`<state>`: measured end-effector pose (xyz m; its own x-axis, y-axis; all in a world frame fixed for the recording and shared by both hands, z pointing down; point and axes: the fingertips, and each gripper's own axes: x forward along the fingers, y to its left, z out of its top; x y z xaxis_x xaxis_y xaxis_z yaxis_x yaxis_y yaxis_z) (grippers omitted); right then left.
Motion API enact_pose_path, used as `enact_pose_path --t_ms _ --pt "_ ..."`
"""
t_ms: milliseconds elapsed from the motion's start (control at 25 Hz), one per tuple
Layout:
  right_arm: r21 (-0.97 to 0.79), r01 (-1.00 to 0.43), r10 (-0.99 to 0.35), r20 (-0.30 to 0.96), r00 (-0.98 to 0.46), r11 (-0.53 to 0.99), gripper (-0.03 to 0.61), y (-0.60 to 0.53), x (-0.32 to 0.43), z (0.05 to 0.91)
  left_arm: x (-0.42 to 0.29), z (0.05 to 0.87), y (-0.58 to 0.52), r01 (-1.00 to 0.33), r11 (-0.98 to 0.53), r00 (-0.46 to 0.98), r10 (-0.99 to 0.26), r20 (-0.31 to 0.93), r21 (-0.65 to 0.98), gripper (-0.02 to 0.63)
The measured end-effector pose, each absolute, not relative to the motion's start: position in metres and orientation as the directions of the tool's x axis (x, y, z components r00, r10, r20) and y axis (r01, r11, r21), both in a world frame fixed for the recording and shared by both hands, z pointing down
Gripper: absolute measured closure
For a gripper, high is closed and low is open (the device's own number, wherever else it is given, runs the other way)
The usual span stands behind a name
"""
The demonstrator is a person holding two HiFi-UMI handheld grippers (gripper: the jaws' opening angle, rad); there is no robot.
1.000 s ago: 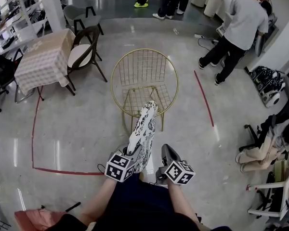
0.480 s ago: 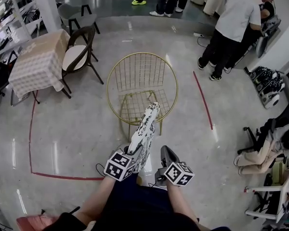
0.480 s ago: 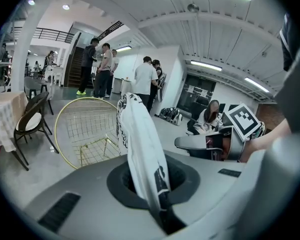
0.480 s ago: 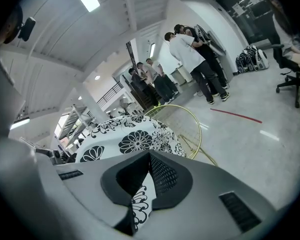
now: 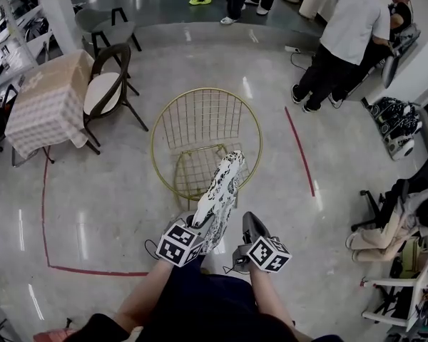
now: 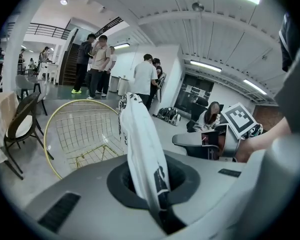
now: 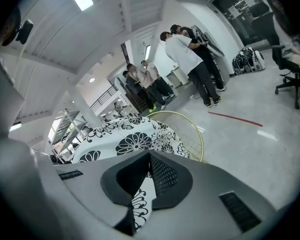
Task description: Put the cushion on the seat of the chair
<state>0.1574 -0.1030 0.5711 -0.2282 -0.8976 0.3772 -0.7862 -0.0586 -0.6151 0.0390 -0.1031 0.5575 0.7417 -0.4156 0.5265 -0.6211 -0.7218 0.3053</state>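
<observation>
Currently | step: carry to gold wire chair point(image 5: 154, 135) at 12 o'clock | left gripper point(image 5: 198, 224) clamped on floral cushion point(image 5: 220, 185), upright, short of seat point(image 5: 194, 164); right gripper point(image 5: 247, 221) at cushion's 3 o'clock, jaws apart, empty | next, likely: reach over seat; lay cushion flat; release
</observation>
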Motion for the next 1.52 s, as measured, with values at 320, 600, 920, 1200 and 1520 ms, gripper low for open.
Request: enact_pose_path --t_ms 320,600,920,1200,1520 --pt "-0.626 -0.772 -0.910 0.376 -0.176 -0.109 0.574 -0.156 0.166 0.568 0.045 0.562 -0.155 -0.569 -0.759 0.766 -0.348 0.540 0.317 0.577" --pt "-0.621 -0.773 -0.917 0.373 -0.141 -0.134 0.574 -0.197 0.167 0.569 0.050 0.568 -0.193 -0.507 -0.797 0.792 -0.281 0.542 0.328 0.577" --pt "-0.614 -0.777 -0.913 0.384 -0.137 -0.142 0.574 -0.212 0.162 0.573 0.058 0.575 -0.216 -0.449 -0.830 0.812 -0.225 0.539 0.330 0.577" --pt "-0.607 -0.783 -0.901 0.405 -0.154 -0.139 0.574 -0.213 0.166 0.573 0.071 0.583 -0.230 -0.424 -0.842 0.808 -0.186 0.559 0.333 0.577" --pt "-0.603 -0.788 -0.888 0.421 -0.182 -0.124 0.574 -0.224 0.174 0.570 0.091 0.600 -0.244 -0.412 -0.849 0.790 -0.152 0.594 0.331 0.577"
